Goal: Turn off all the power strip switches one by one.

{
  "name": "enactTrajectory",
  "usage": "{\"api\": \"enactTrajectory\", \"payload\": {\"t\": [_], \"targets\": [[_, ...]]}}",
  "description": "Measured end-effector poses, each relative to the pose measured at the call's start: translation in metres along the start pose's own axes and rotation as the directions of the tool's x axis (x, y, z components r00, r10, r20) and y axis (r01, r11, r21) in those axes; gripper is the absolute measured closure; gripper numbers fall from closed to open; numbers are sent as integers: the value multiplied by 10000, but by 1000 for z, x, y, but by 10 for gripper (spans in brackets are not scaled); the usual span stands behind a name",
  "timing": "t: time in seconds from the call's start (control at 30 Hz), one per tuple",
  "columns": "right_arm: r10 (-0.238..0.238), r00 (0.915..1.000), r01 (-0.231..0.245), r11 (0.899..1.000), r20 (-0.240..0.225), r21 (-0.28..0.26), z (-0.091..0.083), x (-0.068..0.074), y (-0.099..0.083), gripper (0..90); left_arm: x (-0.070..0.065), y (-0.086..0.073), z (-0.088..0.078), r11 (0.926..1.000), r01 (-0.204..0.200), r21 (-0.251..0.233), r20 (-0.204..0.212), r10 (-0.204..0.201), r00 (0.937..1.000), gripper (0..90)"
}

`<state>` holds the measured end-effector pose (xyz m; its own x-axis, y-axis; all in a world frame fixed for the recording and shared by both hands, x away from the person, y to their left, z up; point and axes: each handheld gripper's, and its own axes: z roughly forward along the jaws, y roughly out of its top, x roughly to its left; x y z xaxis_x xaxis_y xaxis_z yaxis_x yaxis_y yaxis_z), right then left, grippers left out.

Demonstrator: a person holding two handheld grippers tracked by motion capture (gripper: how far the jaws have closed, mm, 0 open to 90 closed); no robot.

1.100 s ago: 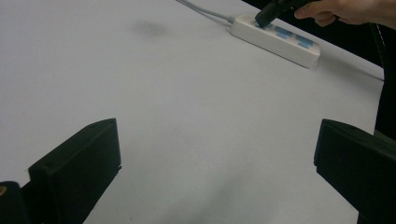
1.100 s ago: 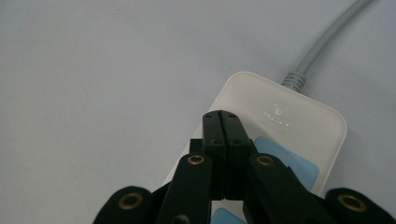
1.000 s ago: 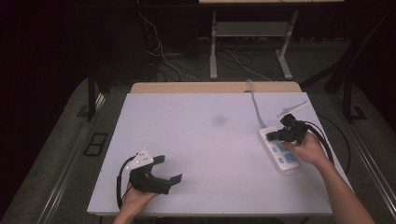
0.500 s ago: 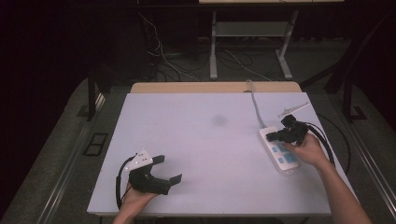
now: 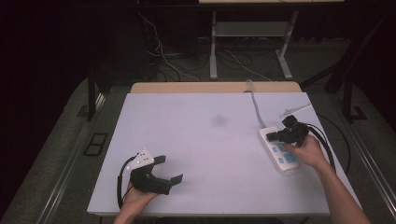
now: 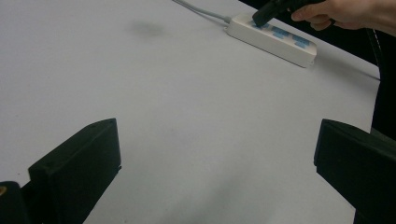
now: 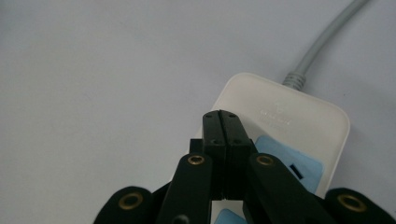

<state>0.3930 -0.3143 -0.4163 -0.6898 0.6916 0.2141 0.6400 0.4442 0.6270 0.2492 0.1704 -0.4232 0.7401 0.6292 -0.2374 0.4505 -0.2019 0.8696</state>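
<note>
A white power strip [image 5: 278, 150] with blue socket panels lies near the table's right edge, its grey cable [image 5: 255, 103] running to the far edge. My right gripper [image 5: 272, 136] is shut, jaws pressed together with nothing between them, its tip over the strip's cable end [image 7: 280, 116]. In the right gripper view the closed tips [image 7: 222, 122] sit just above a blue socket panel [image 7: 285, 163]. My left gripper [image 5: 169, 169] rests at the table's front left, open and empty. In the left gripper view its jaws stand wide apart, and the strip [image 6: 271, 38] lies far off with the right gripper [image 6: 261, 16] on it.
The white table top [image 5: 205, 140] has a faint dark smudge [image 5: 218, 120] near its middle. A small white piece [image 5: 294, 110] lies beyond the strip near the right edge. Cables and a metal stand [image 5: 247, 46] are on the dark floor behind.
</note>
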Motion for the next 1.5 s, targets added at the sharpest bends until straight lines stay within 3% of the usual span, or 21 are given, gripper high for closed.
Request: {"api": "enactTrajectory", "payload": {"t": [0.13, 0.3, 0.7, 0.93, 1.23, 1.3, 1.37, 1.5], "targets": [[-75, 9997, 68, 9996, 244, 259, -1, 1, 1, 896, 1, 0, 0, 10000, 26, -41, -20, -26, 10000, 0], [-58, 9997, 52, 9997, 221, 240, -5, 3, 1, 896, 1, 0, -1, 10000, 45, -60, 2, -45, 10000, 0], [608, 9972, -582, 9966, 431, -583, -31, 6, -1, 789, 0, 0, -1, 9999, 78, -143, 68, -77, 9999, 0], [1247, 9894, -1140, 9844, 746, -1342, -42, 15, -12, 480, 0, 0, -2, 9998, 117, -189, 62, -115, 9999, 0], [1820, 9767, -1594, 9699, 1134, -1840, -49, 35, -27, 140, 0, 1, -2, 9997, 129, -212, 69, -128, 9999, 0], [1794, 9783, -1581, 9697, 1034, -1865, -51, 39, -31, 2, 0, 1, -2, 9997, 127, -218, 64, -126, 9999, 0], [1933, 9752, -1692, 9651, 1081, -1999, -53, 44, -34, 2, 0, 1, -2, 9997, 128, -221, 66, -126, 9999, 0], [1914, 9788, -1705, 9585, 727, -2284, -58, 53, -39, 2, 0, 1, -2, 9996, 113, -242, 62, -112, 9999, 0]]}}
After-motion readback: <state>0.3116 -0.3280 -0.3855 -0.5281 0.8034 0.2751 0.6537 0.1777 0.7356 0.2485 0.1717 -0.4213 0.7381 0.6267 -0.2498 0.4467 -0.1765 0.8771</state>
